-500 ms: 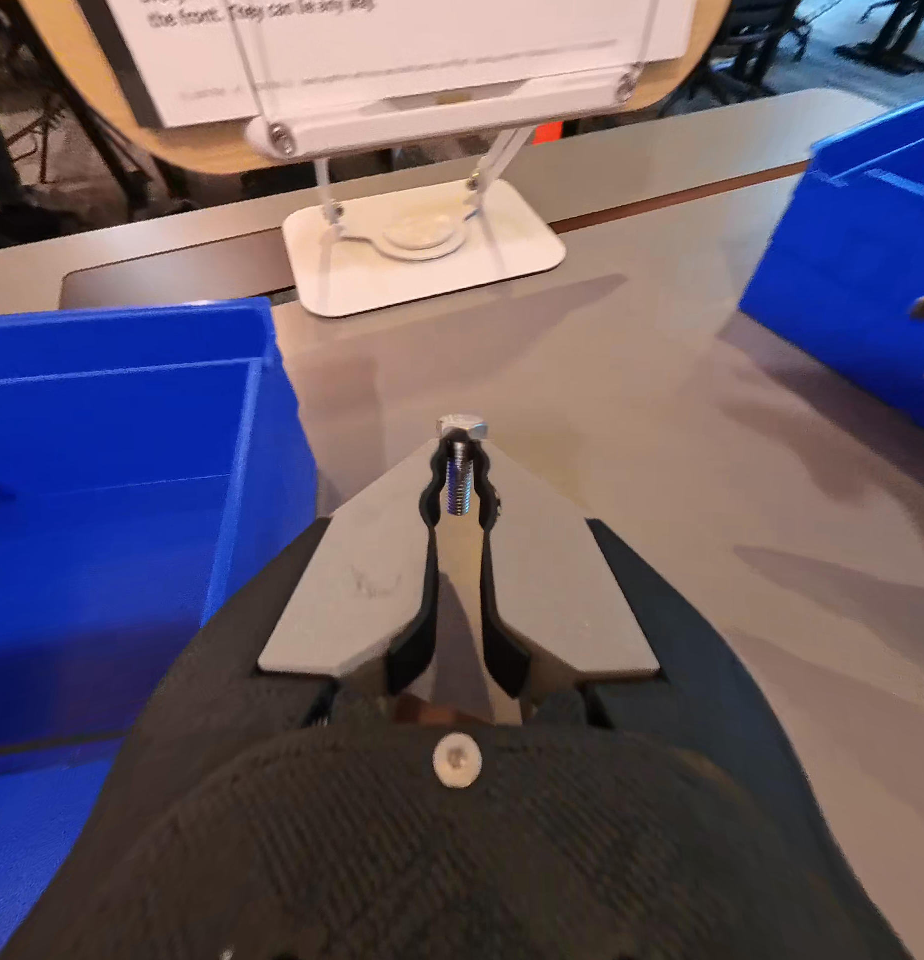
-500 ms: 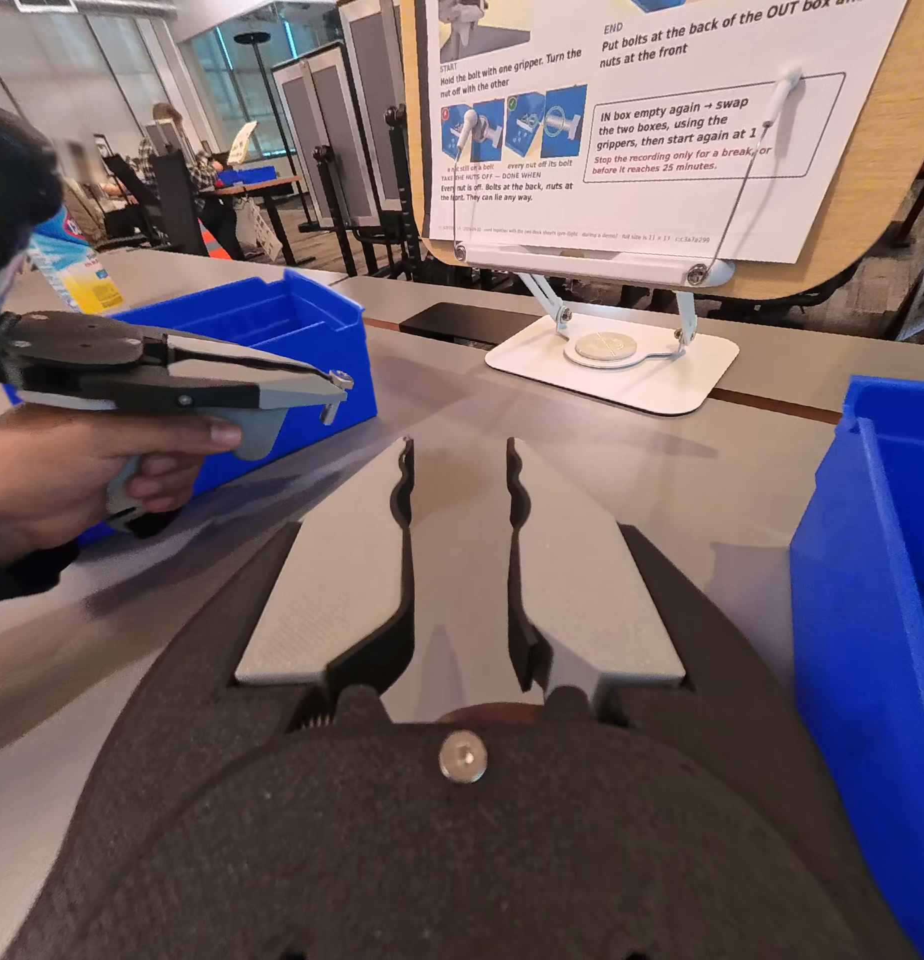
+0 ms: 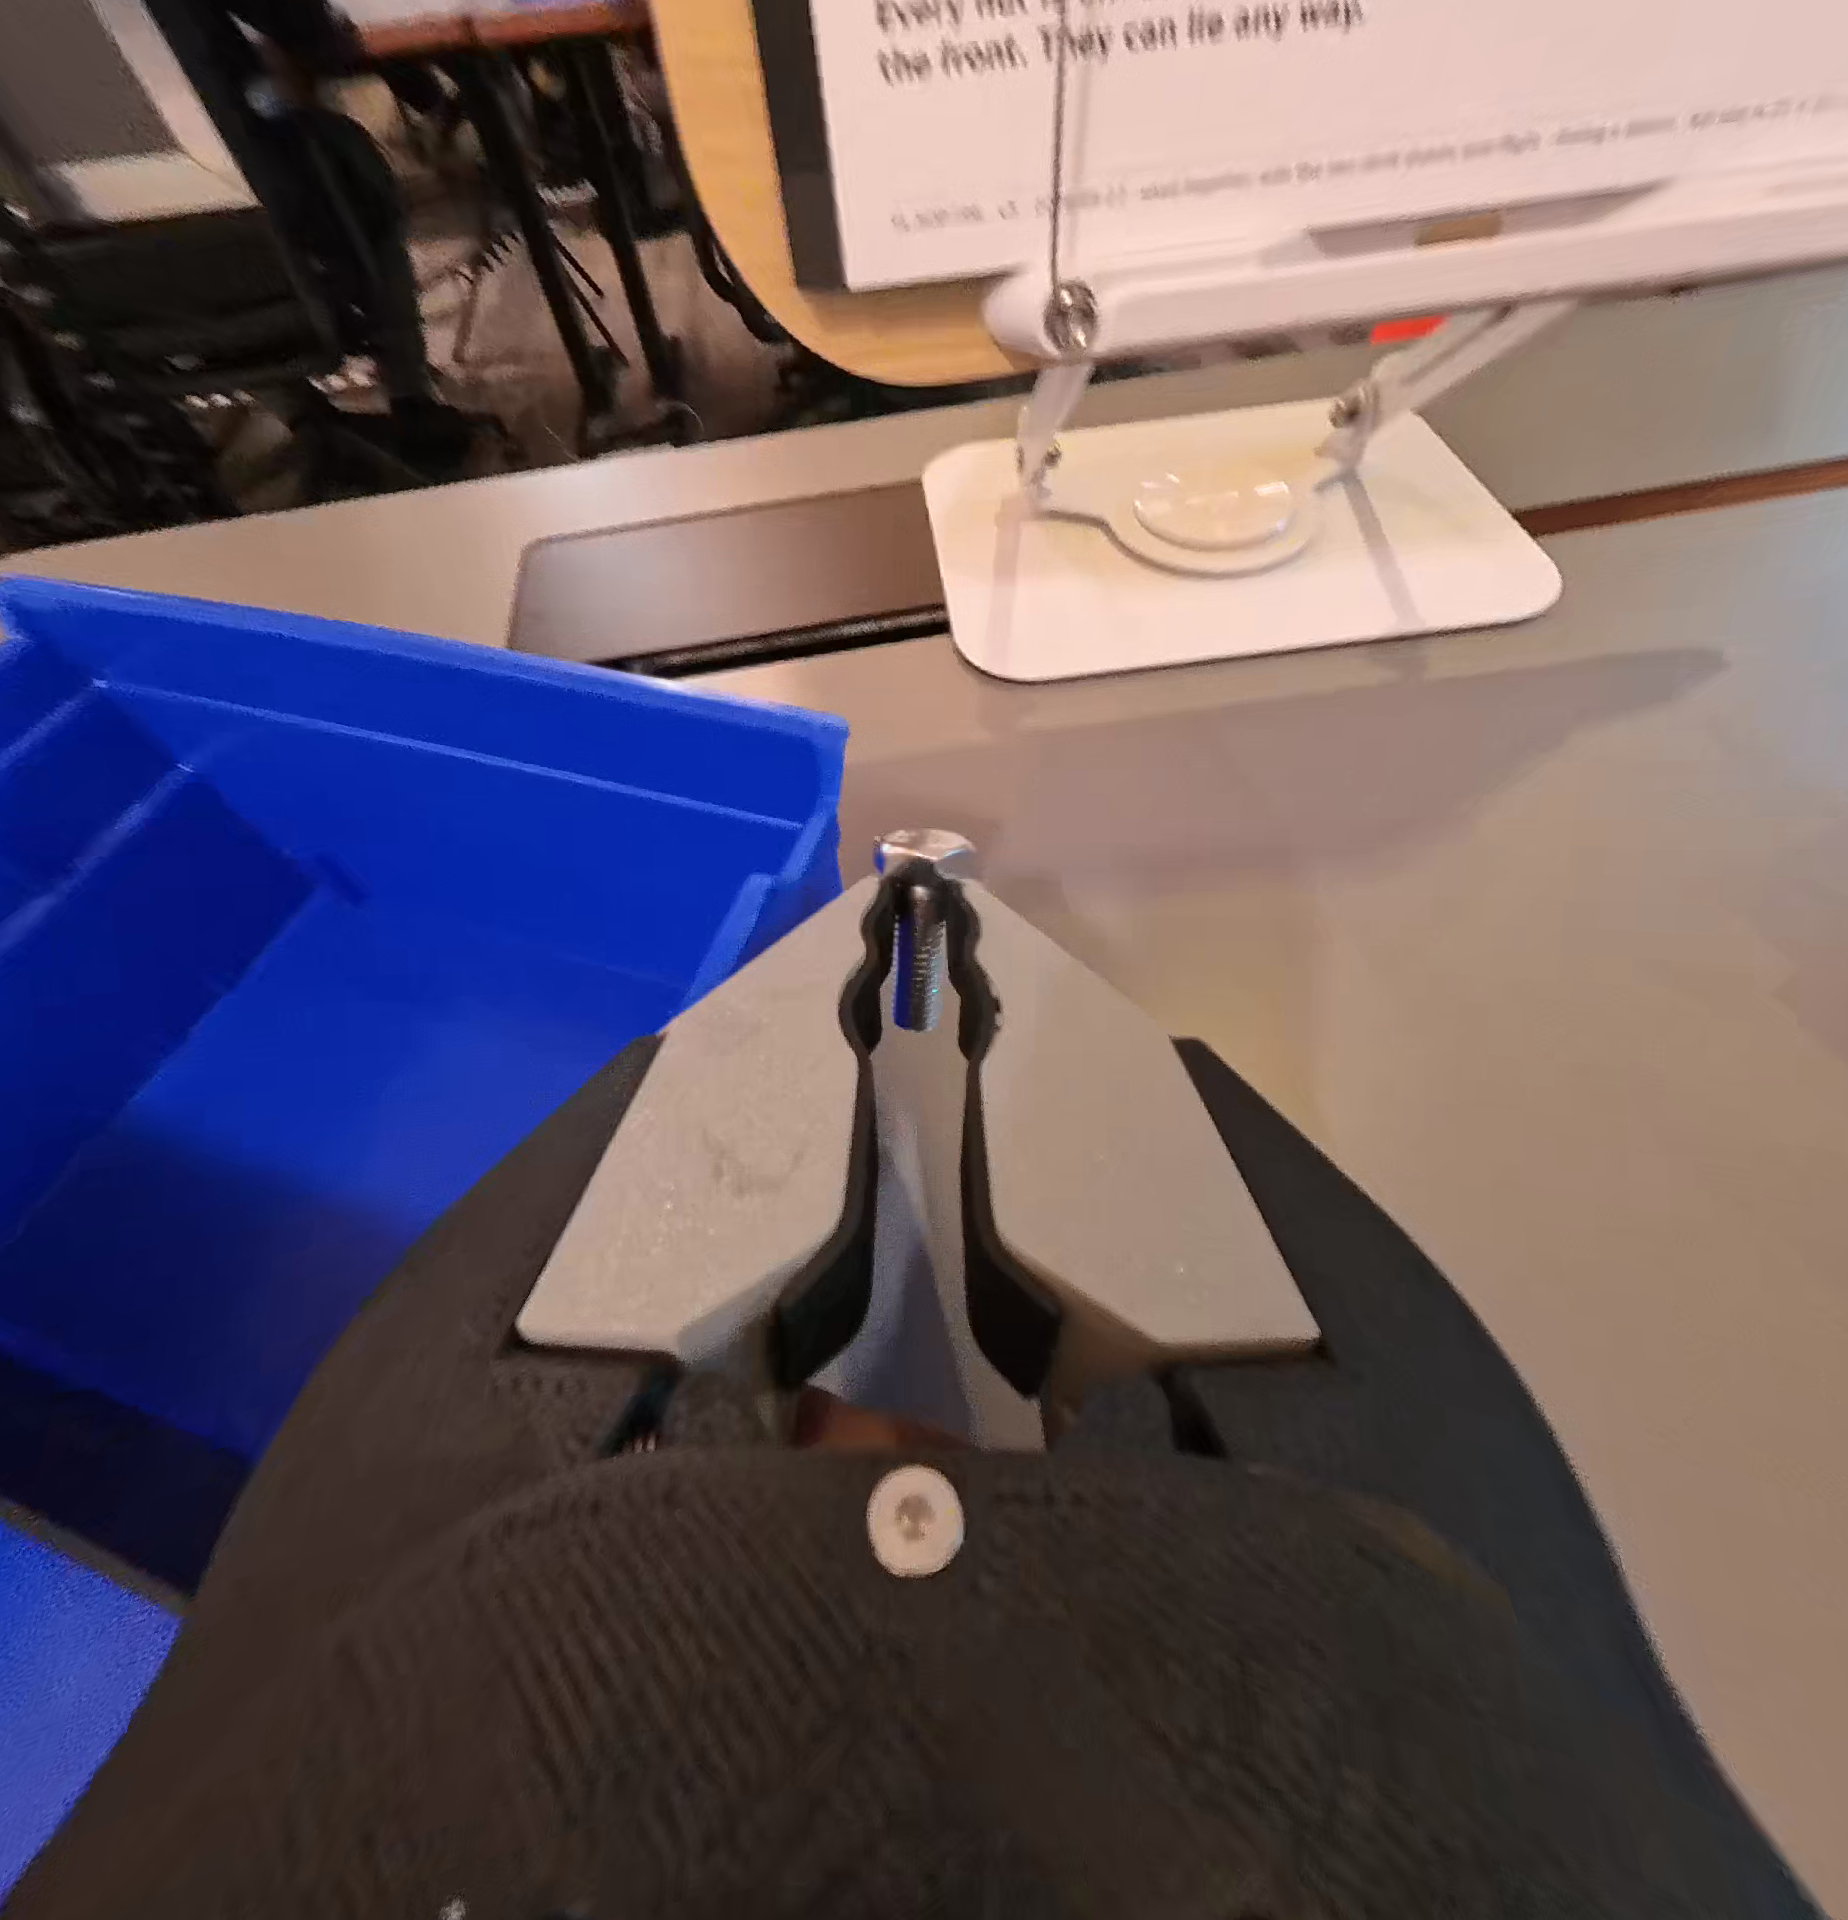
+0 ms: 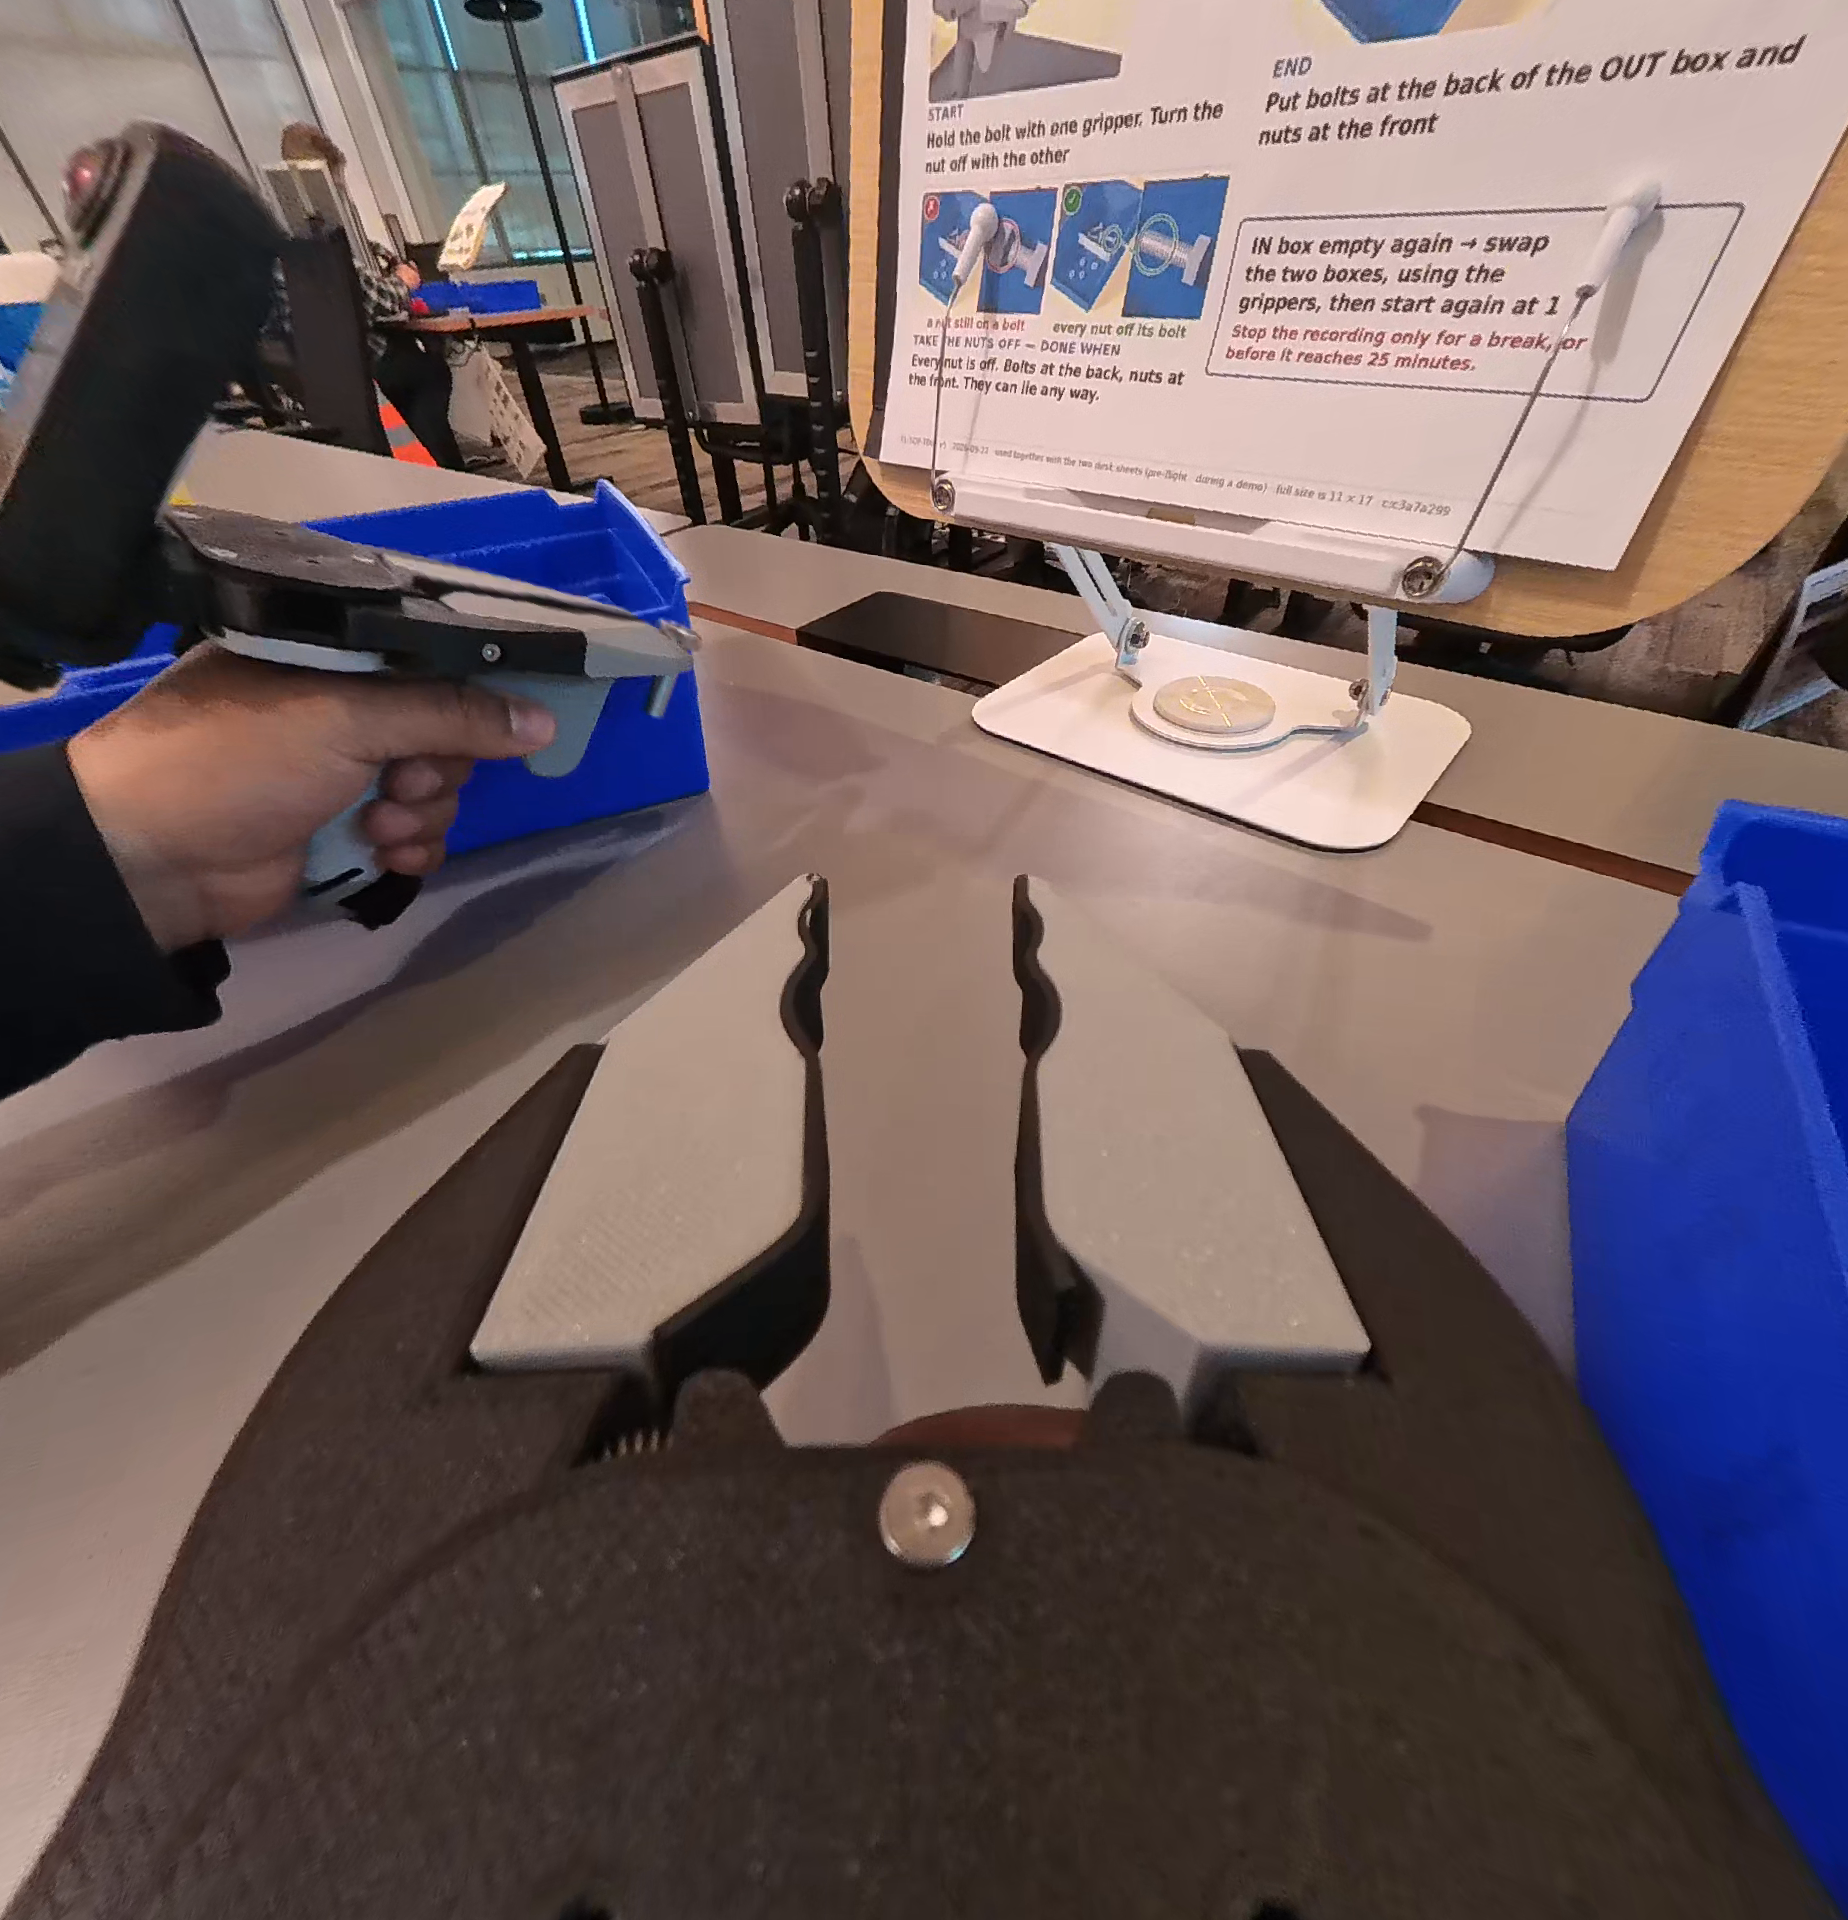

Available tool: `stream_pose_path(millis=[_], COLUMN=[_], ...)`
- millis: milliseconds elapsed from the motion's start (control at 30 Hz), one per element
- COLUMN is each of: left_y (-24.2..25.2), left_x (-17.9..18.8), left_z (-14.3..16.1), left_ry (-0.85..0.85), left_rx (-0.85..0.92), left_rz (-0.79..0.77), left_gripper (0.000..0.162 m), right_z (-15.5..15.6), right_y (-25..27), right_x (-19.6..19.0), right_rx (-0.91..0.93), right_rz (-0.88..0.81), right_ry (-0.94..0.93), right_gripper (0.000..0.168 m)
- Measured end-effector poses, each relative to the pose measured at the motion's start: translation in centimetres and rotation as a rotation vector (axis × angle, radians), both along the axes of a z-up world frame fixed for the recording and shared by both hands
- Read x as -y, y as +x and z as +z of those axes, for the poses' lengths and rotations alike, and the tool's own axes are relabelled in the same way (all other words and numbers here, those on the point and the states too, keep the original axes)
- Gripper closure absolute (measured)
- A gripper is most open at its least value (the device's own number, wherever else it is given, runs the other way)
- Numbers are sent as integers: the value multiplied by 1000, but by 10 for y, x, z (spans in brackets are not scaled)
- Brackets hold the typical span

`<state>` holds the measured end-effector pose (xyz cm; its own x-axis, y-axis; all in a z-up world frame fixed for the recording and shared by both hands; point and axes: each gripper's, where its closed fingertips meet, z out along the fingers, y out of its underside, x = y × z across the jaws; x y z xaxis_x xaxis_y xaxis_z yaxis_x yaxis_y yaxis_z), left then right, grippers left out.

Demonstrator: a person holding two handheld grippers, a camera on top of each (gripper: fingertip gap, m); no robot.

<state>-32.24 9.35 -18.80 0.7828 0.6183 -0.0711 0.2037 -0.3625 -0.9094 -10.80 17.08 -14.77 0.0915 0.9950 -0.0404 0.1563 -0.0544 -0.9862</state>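
Observation:
My left gripper is shut on a silver hex-head bolt. The bolt's head pokes out past the fingertips and its thread lies between the pads. It hangs above the grey table, just right of a blue bin. In the right wrist view the left gripper shows at the left, held by a hand, with the bolt hanging from its tip beside the blue bin. My right gripper is open and empty, low over the table.
A white stand holds a printed instruction sheet at the back of the table; it also shows in the left wrist view. A second blue bin stands at the right. Desks, partitions and a person fill the room behind. Left tips to right tips: about 25 cm.
The left gripper with the bolt has swung left and tilted up, toward the left bin's near corner. The right gripper has stayed open and risen slightly.

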Motion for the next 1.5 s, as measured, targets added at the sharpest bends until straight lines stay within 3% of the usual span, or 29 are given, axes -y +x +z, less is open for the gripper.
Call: stream_pose_path(millis=[367,433,533,633,733,900,1000,1167,1300,1500], left_y=[-57,-36,36,104,144,147,151,140,154,161], left_x=[9,-1,-13,2,37,87,105,105,96,77], left_z=[16,17,10,-9,-40,-64,-67,-63,-71,-69], left_ry=[33,39,-41,-231,-591,-1234,-1469,-1626,-1592,-1525], left_rx=[33,70,90,39,-84,-387,-407,-456,-434,-458], left_rz=[148,26,-282,-555,-741,-821,-866,-857,-912,-888], left_gripper=[154,154,155,155,155,155,154,154,153,139], right_z=[-2,-1,2,1,-2,-2,1,2,6,11], right_y=[0,0,1,2,0,-1,0,1,3,5], right_x=[1,1,0,-1,1,4,3,0,-2,-2], right_rx=[10,6,-4,-5,7,13,3,-5,-18,-35], right_rz=[-3,-2,-3,-4,4,4,0,3,4,1], right_ry=[16,16,10,1,-4,20,20,-20,-37,-30], right_gripper=[136,136,135,134,134,134,134,134,134,133])
